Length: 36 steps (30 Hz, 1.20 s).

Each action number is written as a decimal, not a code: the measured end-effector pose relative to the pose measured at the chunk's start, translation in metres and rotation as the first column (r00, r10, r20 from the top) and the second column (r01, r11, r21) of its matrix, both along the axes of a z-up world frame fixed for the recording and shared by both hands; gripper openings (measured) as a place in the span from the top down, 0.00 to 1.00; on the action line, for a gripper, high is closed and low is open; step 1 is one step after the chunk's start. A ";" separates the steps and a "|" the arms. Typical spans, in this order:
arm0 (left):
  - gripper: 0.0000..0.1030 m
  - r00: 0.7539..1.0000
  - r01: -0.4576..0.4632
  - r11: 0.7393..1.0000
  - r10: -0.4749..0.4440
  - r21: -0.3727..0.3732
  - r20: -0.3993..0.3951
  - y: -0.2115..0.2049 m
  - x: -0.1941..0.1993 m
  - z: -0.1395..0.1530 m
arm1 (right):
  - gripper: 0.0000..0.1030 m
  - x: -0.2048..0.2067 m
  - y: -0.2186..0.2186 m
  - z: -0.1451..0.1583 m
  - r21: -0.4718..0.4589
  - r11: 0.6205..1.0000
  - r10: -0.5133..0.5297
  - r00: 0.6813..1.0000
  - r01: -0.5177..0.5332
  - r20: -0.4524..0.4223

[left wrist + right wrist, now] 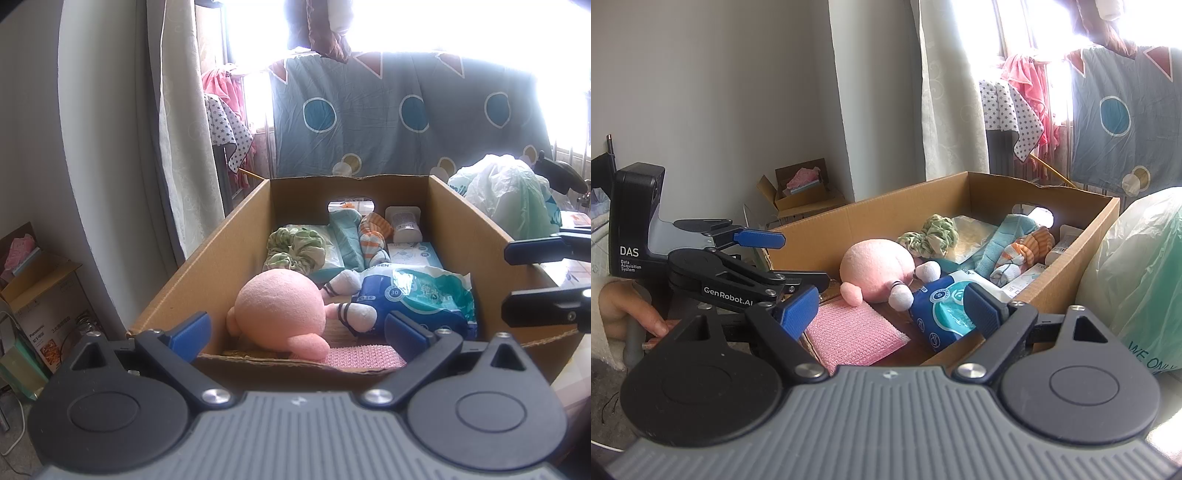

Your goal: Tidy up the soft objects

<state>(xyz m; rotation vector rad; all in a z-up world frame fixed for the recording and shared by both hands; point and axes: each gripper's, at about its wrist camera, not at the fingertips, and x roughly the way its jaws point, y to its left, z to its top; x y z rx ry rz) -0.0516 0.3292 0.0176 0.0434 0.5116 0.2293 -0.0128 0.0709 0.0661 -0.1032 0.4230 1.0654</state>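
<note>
Two hand-held grippers poised at the near rim of an open cardboard box of soft goods. Lower centre of the left wrist view: the left gripper, its blue pads spread wide apart with nothing between them, above the near wall of the cardboard box. Lower centre of the right wrist view: the right gripper, likewise wide apart and empty. At the left edge of that view a hand grips the handle of the other tool.

Just inside the near wall lies a pink sponge cloth, flat on the box floor. Touching it from behind is the pink plush toy, lying on its side, its white feet against a blue tissue pack. Farther in, centre of the frame: a green scrunchie, a teal cloth and an orange striped sock, crowded together. Against the far wall stands a small white bottle. Right of the box, outside it, a pale plastic bag.

Likely hazards, as judged from this layout: the plush is round and yielding, so pads closing off-centre would probably squeeze it out sideways. The tissue pack's slick wrapper may slip. The scrunchie, cloth and sock overlap, so lifting one could drag a neighbour. A low approach risks catching the near wall and shoving the box.
</note>
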 end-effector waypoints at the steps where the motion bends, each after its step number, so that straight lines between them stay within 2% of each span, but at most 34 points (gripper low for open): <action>1: 0.02 1.000 0.000 1.000 0.000 0.000 0.000 0.000 0.000 0.000 | 0.17 0.000 0.000 0.000 0.000 1.000 0.000 1.000 0.000 -0.001; 36: 0.02 1.000 0.007 1.000 -0.007 -0.001 -0.008 0.000 0.001 0.000 | 0.14 0.000 -0.003 0.000 -0.010 1.000 0.010 1.000 -0.010 0.010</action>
